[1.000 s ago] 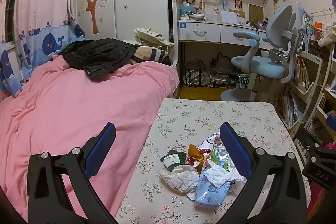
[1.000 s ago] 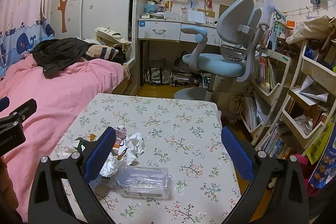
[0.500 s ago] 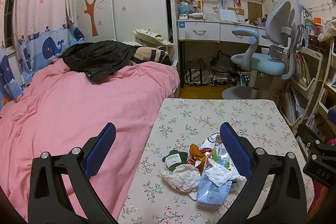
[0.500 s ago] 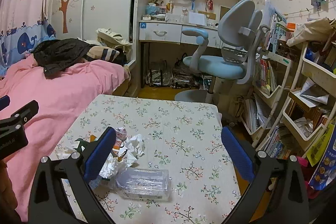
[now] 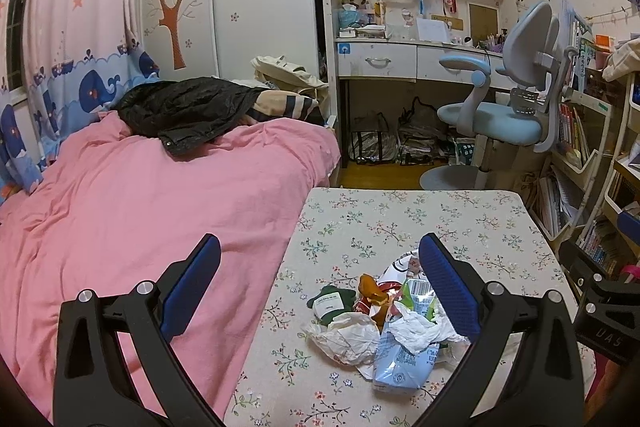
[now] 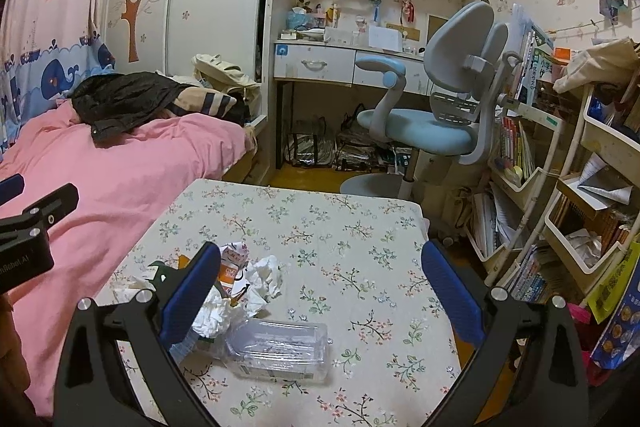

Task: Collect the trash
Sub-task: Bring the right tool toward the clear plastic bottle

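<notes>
Both grippers, left gripper (image 5: 320, 279) and right gripper (image 6: 320, 287), are spread wide, empty. You should take the clear bottle (image 6: 280, 349) at lower centre first; trash pile (image 5: 384, 323) next.

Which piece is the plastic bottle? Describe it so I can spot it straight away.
Start at the floral-cloth table beside the pink bed. The trash pile sits near the table's bed-side edge; the plastic bottle lies on its side at the pile's near end. It alone is clear and boxy; its neighbours are crumpled paper and wrappers.

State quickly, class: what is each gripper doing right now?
Left gripper: open, holding nothing, above the trash pile.
Right gripper: open, holding nothing.
</notes>
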Tool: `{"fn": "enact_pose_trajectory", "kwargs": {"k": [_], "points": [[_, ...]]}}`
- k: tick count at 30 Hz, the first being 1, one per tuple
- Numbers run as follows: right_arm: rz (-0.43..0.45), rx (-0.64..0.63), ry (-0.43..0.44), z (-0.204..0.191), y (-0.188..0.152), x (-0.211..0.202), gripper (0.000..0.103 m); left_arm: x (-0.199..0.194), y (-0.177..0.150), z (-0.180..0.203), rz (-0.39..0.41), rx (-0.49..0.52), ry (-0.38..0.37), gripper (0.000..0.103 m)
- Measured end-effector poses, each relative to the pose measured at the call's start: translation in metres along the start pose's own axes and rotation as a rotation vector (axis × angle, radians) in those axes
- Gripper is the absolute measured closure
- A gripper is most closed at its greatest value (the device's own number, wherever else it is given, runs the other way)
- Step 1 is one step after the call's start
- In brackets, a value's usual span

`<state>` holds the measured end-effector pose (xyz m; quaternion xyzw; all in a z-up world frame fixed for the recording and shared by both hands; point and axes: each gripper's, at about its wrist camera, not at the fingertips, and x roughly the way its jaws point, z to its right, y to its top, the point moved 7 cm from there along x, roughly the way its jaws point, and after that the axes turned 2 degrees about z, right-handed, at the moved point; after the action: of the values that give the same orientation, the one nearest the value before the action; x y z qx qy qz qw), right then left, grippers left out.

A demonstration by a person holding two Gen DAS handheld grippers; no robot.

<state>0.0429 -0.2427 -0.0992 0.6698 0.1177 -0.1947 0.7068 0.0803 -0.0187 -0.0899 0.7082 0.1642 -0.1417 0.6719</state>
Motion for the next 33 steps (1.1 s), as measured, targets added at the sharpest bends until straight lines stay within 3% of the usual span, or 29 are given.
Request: {"fn": "enact_pose_trajectory", "kwargs": {"k": [18,25,33], "points": [[-0.18,-0.001,0.156,0.013,-0.038,0.029,0.006,0.033,-0.014,-0.038,-0.139,-0.04,0.033,0.007],[-0.274,-0.119,0.209,-0.012,-0.064,0.043,0.006,0.048,-0.031,-0.013,-0.23,-0.01,-0.096,0.007],[-0.389,-0.163,0.258,-0.023,-0.093,0.063,0.006,0.06,-0.048,0.055,-0.231,0.16,-0.221,0.007]]}}
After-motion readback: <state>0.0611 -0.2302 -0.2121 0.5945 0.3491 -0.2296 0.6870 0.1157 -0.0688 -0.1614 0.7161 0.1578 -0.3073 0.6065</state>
